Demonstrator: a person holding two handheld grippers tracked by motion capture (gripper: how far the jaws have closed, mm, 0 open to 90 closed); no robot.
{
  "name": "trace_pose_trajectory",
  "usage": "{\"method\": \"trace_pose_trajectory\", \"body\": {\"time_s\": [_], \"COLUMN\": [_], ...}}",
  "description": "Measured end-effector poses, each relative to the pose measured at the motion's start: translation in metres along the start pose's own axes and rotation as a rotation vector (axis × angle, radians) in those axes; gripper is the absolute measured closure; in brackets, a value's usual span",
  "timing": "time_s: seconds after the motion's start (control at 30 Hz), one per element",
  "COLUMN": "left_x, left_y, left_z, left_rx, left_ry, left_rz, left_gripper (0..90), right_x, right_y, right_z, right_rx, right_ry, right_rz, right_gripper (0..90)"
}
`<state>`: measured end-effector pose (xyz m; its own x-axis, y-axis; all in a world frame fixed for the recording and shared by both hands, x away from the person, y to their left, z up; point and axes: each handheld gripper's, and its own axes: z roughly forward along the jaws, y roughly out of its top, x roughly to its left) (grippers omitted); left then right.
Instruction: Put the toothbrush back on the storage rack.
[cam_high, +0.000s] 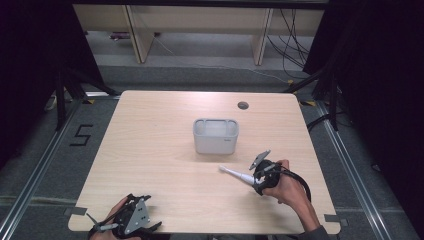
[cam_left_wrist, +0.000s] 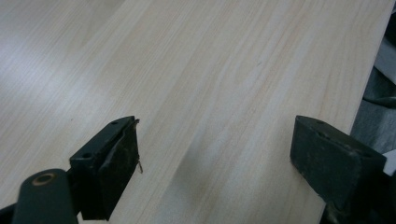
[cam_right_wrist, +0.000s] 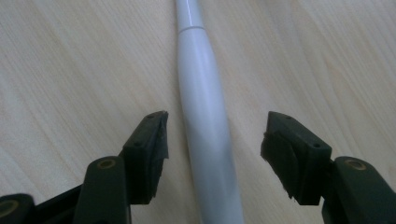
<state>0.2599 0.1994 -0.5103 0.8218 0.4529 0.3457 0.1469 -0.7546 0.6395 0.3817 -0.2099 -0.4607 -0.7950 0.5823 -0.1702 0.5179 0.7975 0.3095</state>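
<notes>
1 white stick (cam_high: 236, 174) | 1 grey bin (cam_high: 216, 135) | 2 claws, both open

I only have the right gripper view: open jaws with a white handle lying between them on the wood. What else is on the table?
Observer: A pale grey container stands upright near the middle of the table, beyond the white handle.
Operator: Is the handle pointing at it?
Observer: Roughly; its thin tip lies toward the container, with a gap between them.
Operator: Where is the left gripper?
Observer: The left gripper is at the near left corner of the table, jaws open, nothing between them.
</notes>
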Motion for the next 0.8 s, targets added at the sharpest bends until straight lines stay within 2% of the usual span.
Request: {"method": "trace_pose_trajectory", "body": {"time_s": [0.07,0.13,0.17,0.27,0.4,0.47,0.5,0.53,0.6,0.63,0.67,0.7,0.73,0.8], "left_x": [0.000,0.000,0.000,0.000,0.000,0.000,0.000,0.000,0.000,0.000,0.000,0.000,0.000,0.000], "left_y": [0.000,0.000,0.000,0.000,0.000,0.000,0.000,0.000,0.000,0.000,0.000,0.000,0.000,0.000], "left_z": [-0.001,-0.001,-0.001,-0.001,-0.001,0.000,0.000,0.000,-0.001,-0.001,-0.001,-0.001,-0.001,-0.001], "left_rx": [-0.004,-0.006,-0.006,-0.008,-0.006,-0.006,-0.005,-0.005,-0.007,-0.007,-0.005,-0.005,-0.005,-0.004], "left_ry": [-0.016,-0.003,-0.002,-0.015,-0.004,-0.004,-0.006,-0.006,-0.018,-0.018,-0.016,-0.004,-0.005,-0.006], "left_rz": [-0.004,-0.005,-0.004,-0.007,-0.008,-0.009,-0.005,-0.005,-0.005,-0.005,-0.005,-0.005,-0.004,-0.002], "left_gripper": [15.0,15.0,15.0,15.0,15.0,15.0,15.0,15.0,15.0,15.0,15.0,15.0,15.0,15.0], "right_x": [-0.001,-0.001,-0.002,0.000,-0.004,-0.005,-0.007,-0.007,-0.010,-0.010,-0.011,-0.010,-0.009,-0.008], "right_y": [0.003,0.006,0.008,0.012,0.019,0.019,0.021,0.021,0.024,0.024,0.025,0.026,0.029,0.030], "right_z": [0.003,0.006,0.008,0.011,0.015,0.015,0.016,0.016,0.017,0.017,0.019,0.019,0.020,0.021], "right_rx": [0.011,0.025,0.032,0.072,0.102,0.114,0.123,0.123,0.153,0.153,0.146,0.145,0.167,0.164], "right_ry": [0.019,0.017,0.024,0.031,0.058,0.059,0.082,0.082,0.095,0.095,0.103,0.101,0.113,0.110], "right_rz": [-0.021,-0.020,-0.043,-0.033,-0.056,-0.056,-0.060,-0.060,-0.071,-0.071,-0.091,-0.083,-0.077,-0.085], "right_gripper": [41.8,42.6,43.2,46.7,51.3,52.1,53.2,53.2,55.5,55.5,56.1,56.8,58.3,59.1]}}
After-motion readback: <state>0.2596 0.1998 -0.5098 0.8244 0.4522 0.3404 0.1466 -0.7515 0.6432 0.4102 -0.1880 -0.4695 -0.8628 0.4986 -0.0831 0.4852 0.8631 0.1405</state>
